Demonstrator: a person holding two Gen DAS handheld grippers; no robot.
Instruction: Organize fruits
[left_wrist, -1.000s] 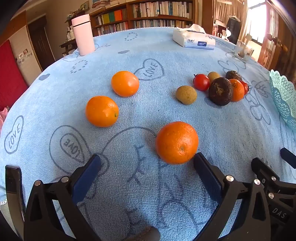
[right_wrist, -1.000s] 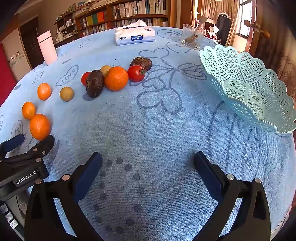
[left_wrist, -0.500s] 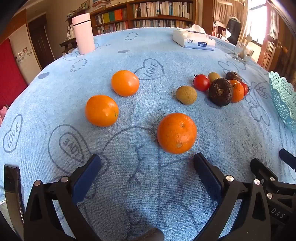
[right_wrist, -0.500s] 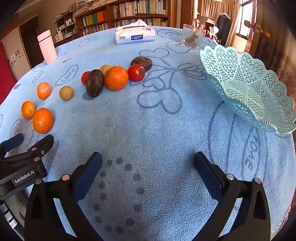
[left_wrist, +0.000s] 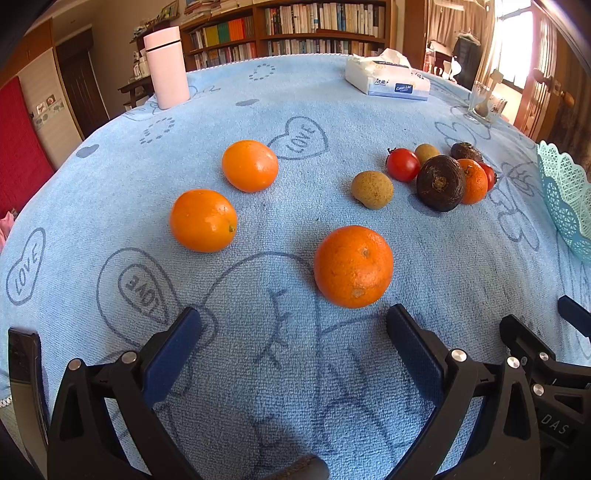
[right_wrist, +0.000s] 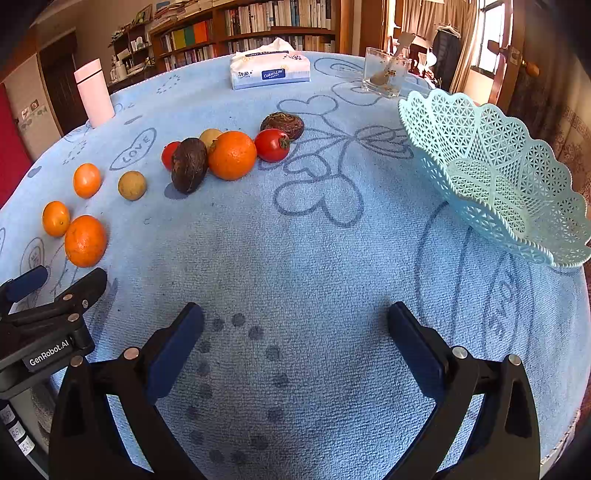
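Oranges and other fruits lie loose on the blue-clothed bench (right_wrist: 314, 240), the nearest orange (left_wrist: 352, 266) just ahead of the left claw (left_wrist: 293, 323), fingers apart. Right claw (right_wrist: 295, 321) likewise spread, near the basket (right_wrist: 491, 173).

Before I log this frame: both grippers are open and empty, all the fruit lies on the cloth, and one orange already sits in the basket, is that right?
Not quite: the basket holds nothing, as the right wrist view shows. The rest stands: left gripper and right gripper are open and empty, and the fruit lies on the cloth.
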